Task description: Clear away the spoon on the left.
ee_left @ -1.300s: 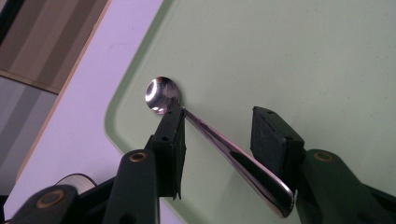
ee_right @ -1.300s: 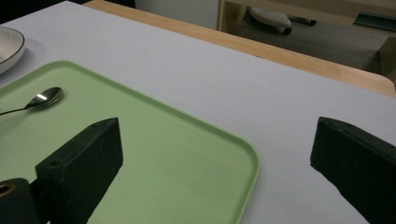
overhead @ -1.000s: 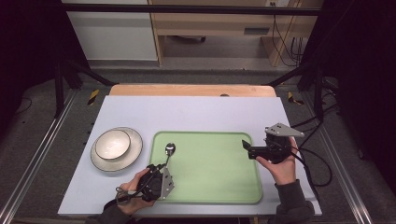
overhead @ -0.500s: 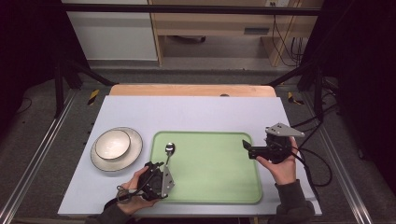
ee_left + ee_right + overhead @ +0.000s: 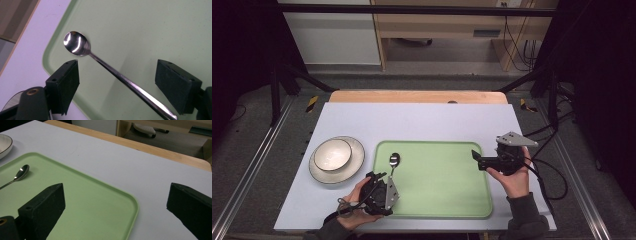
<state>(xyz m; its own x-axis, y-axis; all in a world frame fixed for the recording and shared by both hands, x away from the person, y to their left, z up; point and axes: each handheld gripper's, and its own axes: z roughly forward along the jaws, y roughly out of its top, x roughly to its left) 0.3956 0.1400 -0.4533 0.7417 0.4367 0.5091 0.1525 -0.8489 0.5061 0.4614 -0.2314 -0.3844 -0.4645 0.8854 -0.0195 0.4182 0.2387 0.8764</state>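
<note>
A metal spoon (image 5: 394,161) lies on the green tray (image 5: 442,175) near its left edge, bowl toward the far side. In the left gripper view the spoon (image 5: 100,62) runs slantwise between the jaws on the tray (image 5: 150,30), and neither pad touches it. My left gripper (image 5: 382,176) is at the tray's near-left corner; its jaws have just been opening, and the left gripper (image 5: 117,66) stands wide. My right gripper (image 5: 477,159) hovers by the tray's right edge, pointing left. The right gripper (image 5: 116,188) is open and empty, with the spoon (image 5: 20,173) far off.
A white bowl (image 5: 332,154) sits on a plate (image 5: 354,167) to the left of the tray. The pale table top (image 5: 422,120) ends in a wooden strip (image 5: 417,96) at the far side. Cables trail off the right edge.
Both hands keep their places and the spoon lies where it lay on the tray. No other shift shows from the high view.
</note>
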